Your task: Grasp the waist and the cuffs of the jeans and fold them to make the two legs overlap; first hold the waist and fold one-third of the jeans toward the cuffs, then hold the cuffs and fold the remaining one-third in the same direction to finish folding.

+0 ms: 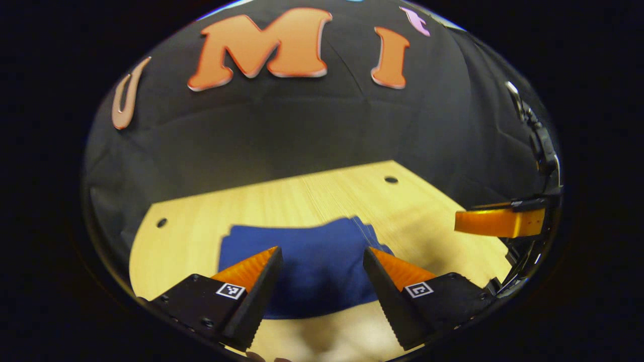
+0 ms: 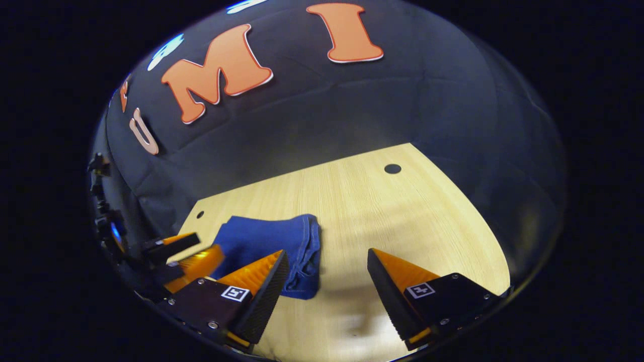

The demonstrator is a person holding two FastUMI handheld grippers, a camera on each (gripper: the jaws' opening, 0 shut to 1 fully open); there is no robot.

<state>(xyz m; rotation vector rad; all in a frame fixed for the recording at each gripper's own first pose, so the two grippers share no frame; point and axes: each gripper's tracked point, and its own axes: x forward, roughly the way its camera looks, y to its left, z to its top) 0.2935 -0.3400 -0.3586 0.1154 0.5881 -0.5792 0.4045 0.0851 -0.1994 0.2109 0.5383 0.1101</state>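
The blue jeans (image 1: 312,264) lie folded into a compact stack on the wooden table (image 1: 302,196). In the left gripper view my left gripper (image 1: 322,254) hangs open just above the stack, with nothing between its fingers. The right gripper (image 1: 498,221) shows at the right edge of that view, off the cloth. In the right gripper view the folded jeans (image 2: 271,241) lie at the lower left, their layered edges facing right. My right gripper (image 2: 327,259) stands open over bare wood beside that stack. The left gripper (image 2: 186,254) appears at the far left there.
The table (image 2: 392,216) has small round holes near its back corners (image 2: 392,168) (image 1: 161,222). The booth's black cloth wall rises right behind the table's far edge. Bare wood lies to the right of the jeans.
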